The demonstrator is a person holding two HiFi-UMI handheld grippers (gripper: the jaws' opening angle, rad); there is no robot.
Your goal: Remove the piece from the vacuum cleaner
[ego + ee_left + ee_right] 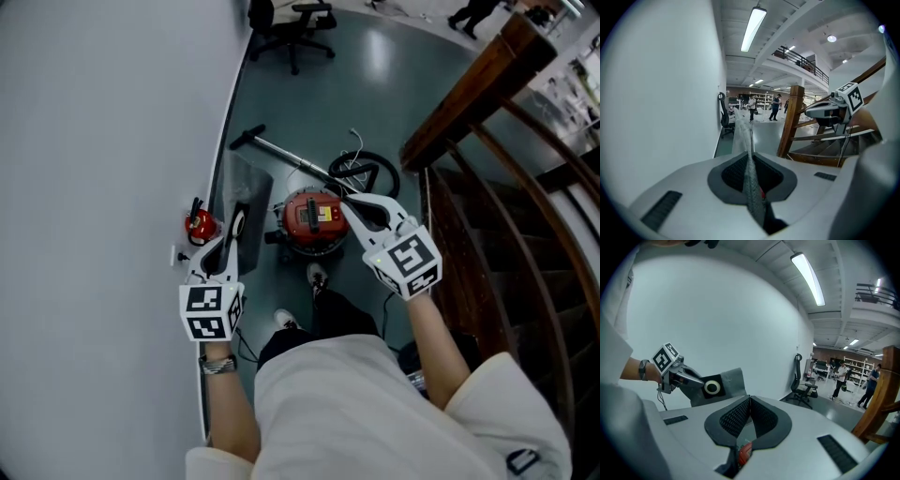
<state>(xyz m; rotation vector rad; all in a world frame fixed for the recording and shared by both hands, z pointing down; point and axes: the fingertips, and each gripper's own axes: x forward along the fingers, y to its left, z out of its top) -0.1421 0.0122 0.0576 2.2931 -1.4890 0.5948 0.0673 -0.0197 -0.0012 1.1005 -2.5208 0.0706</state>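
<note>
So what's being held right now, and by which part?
The left hand-held gripper pinches the grey dust bag at its edge by the black collar; the right hand-held gripper holds nothing.

Inventory of visible items. Two claws: left claw [237,221] and right claw [343,202], each carrying one marker cube [210,312]. One red vacuum cleaner [312,220]. One grey bag [255,187]. One metal wand [286,156]. One coiled hose [367,171]. One small red object [199,225] at the wall [94,141]. One office chair [292,21]. Two shoes [317,276]. One wristwatch [217,364]. One wooden staircase [469,94]. Two background persons [751,106].
</note>
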